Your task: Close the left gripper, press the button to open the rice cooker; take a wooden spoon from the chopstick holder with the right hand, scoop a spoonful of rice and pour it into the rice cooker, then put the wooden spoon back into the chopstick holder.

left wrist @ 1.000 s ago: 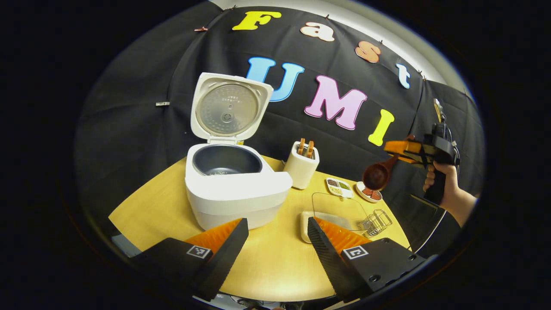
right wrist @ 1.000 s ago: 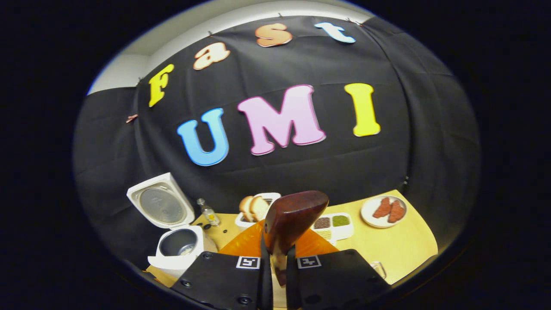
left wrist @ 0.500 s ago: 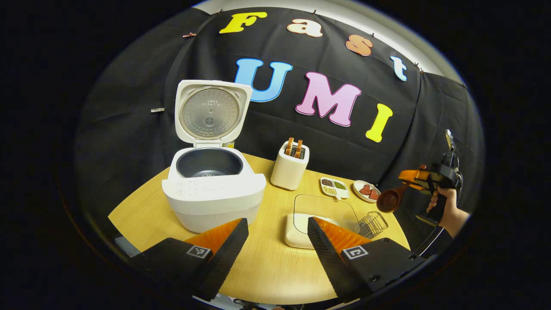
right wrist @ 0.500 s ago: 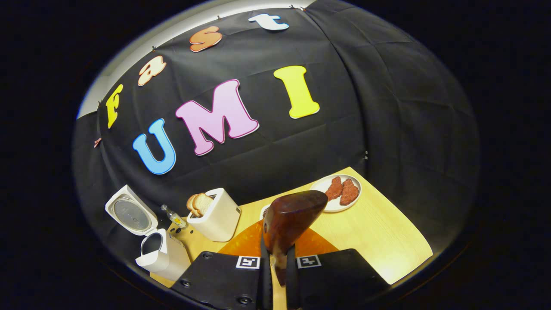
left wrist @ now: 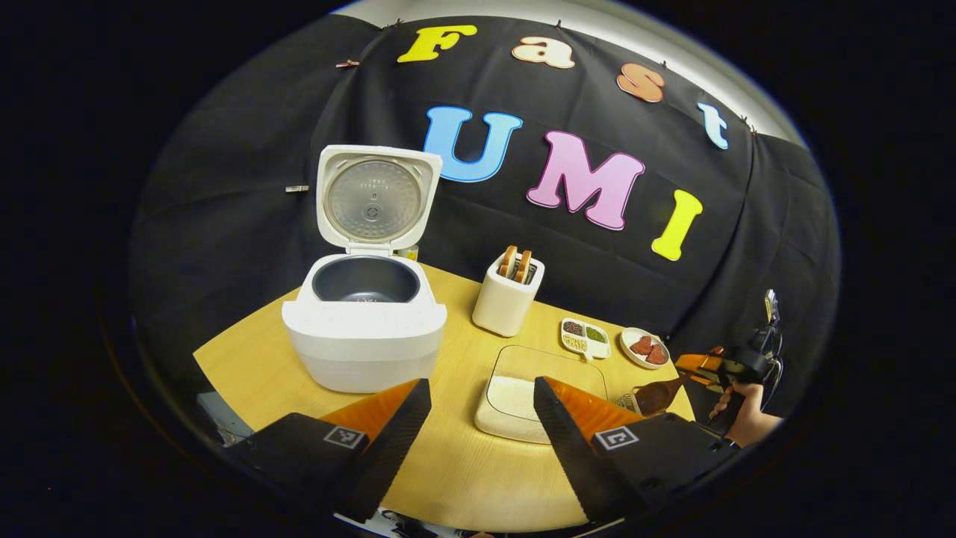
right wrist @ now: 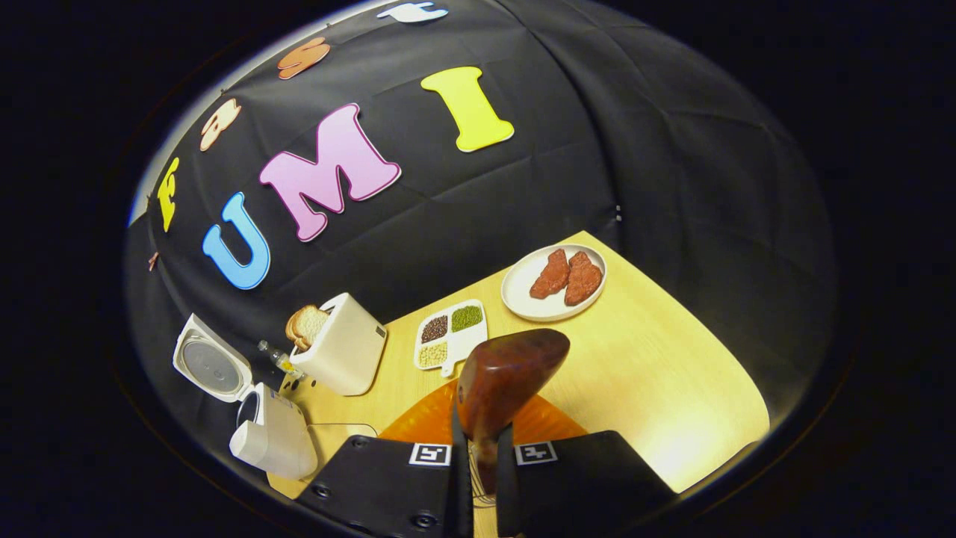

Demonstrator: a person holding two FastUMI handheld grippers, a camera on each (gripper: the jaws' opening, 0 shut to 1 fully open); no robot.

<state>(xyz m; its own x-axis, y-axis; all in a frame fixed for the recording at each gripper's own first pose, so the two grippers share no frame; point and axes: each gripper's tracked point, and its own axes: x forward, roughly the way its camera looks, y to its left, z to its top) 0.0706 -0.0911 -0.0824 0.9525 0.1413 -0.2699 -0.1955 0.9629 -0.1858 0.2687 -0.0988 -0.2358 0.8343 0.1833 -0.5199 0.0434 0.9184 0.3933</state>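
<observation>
The right claw is clamped tight on the wooden spoon, both fingers pressing the handle, so the spoon's long axis runs straight out ahead of the claw with the dark reddish bowl at the far end. In the left gripper view the spoon's bowl hangs low over the wire chopstick holder at the table's right edge, the handle rising toward the right claw. By my reading the spoon needs to tip upright and go down into that holder, which lies just below it. The rice tray sits just left of the holder. The rice cooker stands well apart, lid up. The left claw hangs wide open and empty over the table.
</observation>
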